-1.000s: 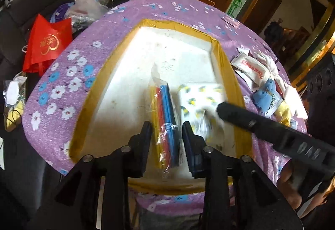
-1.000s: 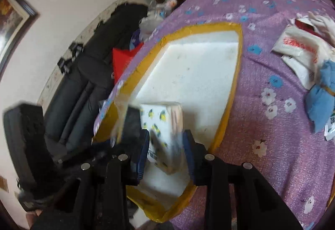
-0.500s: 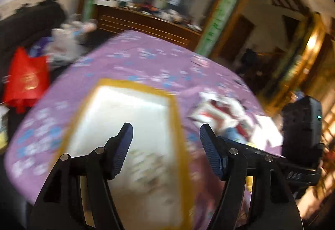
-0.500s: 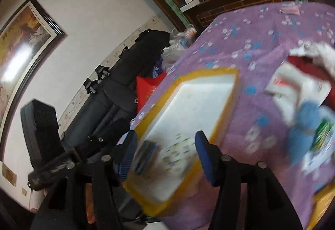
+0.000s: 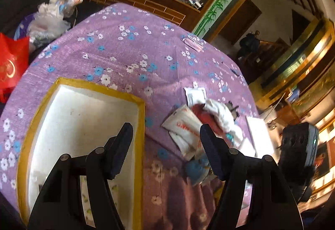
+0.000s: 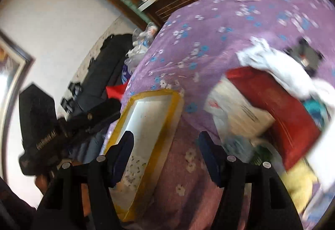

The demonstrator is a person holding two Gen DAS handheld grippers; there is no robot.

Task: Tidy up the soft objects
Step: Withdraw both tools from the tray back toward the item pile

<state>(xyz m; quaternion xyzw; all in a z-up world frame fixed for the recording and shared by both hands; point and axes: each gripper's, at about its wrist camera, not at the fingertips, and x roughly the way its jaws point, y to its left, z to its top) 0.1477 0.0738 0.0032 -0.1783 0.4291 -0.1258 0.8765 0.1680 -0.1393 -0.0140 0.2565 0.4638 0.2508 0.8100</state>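
In the left wrist view, the left gripper (image 5: 166,149) is hanging wide open with nothing between its fingers. It is sitting over the purple flowered tablecloth (image 5: 129,50). The white tray with the yellow rim (image 5: 140,123) is lying at the lower left. A heap of soft packs and cloths (image 5: 201,125) is lying at the right middle, apart from the tray.

In the right wrist view, which is blurry, the right gripper (image 6: 165,151) is also standing wide open and holding nothing. The tray (image 6: 175,104) is sitting in the lower middle. A red pack (image 6: 278,104) and a white cloth (image 6: 278,66) are lying at the right. The left gripper (image 6: 69,125) is showing at the left.
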